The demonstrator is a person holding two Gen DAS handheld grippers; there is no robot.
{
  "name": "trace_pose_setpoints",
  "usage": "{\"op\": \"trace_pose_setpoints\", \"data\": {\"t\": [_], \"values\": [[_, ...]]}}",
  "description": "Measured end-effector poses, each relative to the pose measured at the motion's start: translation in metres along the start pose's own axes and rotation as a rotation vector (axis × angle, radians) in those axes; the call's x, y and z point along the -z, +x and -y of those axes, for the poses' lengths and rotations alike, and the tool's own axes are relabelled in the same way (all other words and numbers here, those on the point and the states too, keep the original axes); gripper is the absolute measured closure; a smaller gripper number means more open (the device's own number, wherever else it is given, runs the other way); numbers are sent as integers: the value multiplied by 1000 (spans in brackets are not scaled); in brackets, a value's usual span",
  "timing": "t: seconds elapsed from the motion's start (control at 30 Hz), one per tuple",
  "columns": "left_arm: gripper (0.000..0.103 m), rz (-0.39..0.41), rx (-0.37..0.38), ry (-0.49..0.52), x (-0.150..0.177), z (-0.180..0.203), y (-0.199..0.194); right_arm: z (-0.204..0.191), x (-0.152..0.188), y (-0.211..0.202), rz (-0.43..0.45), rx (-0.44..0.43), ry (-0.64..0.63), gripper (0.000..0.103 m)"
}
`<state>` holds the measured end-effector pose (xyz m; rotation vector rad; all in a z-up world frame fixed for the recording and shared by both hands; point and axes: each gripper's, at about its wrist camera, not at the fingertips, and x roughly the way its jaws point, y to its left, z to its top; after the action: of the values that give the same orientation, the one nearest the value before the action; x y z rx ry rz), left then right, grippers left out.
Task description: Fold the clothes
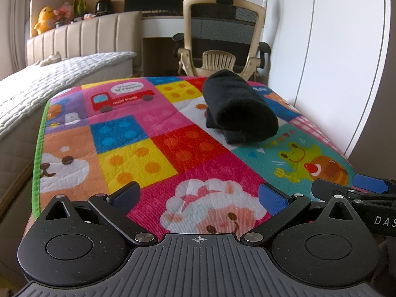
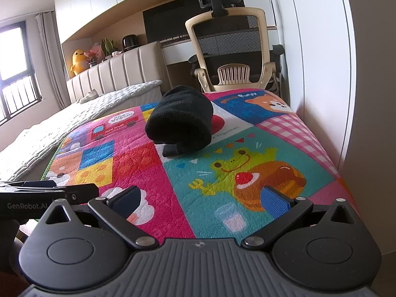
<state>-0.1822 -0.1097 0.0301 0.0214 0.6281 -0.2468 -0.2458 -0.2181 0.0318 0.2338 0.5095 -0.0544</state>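
Rolled bundle of black knit clothing (image 1: 238,106) lying on the far part of a colourful cartoon-patterned quilted mat (image 1: 173,153), left gripper (image 1: 199,195) and right gripper (image 2: 201,199) hovering wide apart, empty, at the near edge, beige mesh office chair (image 2: 229,49) standing beyond.

- Both views are bright with soft daylight; colours on the play mat (image 1: 158,133) are vivid and sharp.
- In the right wrist view the window (image 2: 14,74) at far left is blown out to white.
- The black garment (image 2: 182,118) reads as a dark mass with little detail, casting only a faint shadow.
- Fisheye distortion bows the wardrobe panels (image 1: 334,49) and darkens the corners.
- No motion blur shows.
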Motion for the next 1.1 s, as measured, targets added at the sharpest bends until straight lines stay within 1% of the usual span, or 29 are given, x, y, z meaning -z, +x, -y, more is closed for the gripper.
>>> {"op": "trace_pose_setpoints", "data": {"t": [0.4,0.57,0.77,0.97,1.1], "values": [[0,-7,-5,-7,-1,-2,2,1,-2,0,-2,1,1,0],[0,-4,8,-11,-1,-3,2,0,-1,0,-3,1,1,0],[0,-20,21,-32,-1,-6,4,-1,-1,0,-3,2,3,0],[0,-32,15,-36,-1,-7,6,0,-1,1,-5,2,4,0],[0,-28,25,-35,-1,-7,5,1,-3,0,5,1,2,0]]}}
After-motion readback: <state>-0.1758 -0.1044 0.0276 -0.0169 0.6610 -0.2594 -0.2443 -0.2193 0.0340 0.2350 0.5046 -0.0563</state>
